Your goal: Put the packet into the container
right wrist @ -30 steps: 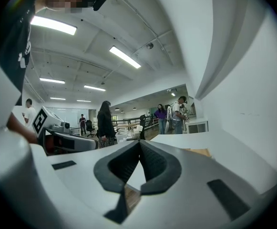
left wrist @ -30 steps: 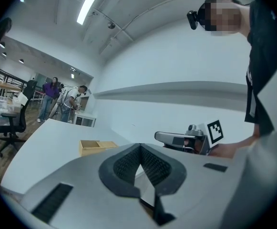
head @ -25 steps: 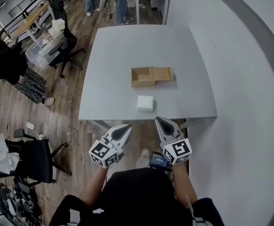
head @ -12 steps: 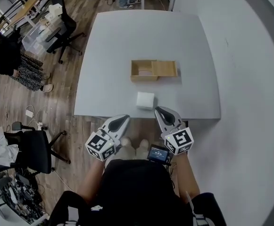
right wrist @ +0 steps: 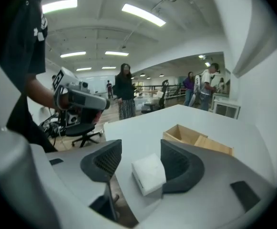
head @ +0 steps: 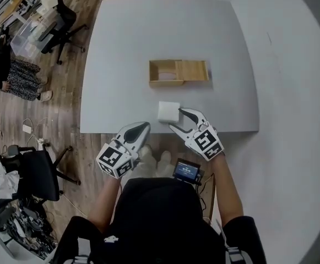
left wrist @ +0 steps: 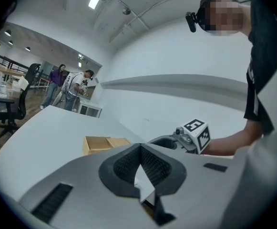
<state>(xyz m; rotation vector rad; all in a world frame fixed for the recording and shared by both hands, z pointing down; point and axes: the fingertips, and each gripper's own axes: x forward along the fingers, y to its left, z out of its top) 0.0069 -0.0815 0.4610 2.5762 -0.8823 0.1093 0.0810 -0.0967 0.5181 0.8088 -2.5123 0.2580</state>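
On the pale grey bench (head: 121, 48), the small white square packet (head: 168, 111) lies near the front edge, short of the open light-wood container (head: 151, 73), between the opening jaws of the right hand-held gripper (head: 177, 119), not yet pinched, so a grasp looks next; the left hand-held gripper (head: 143, 126) is clenched and empty.

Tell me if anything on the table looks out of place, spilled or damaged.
Nothing stands out. The packet lies flat near the table's front edge, fully on it. The box sits square mid-table with its lid slid half open. No spill or damage shows.
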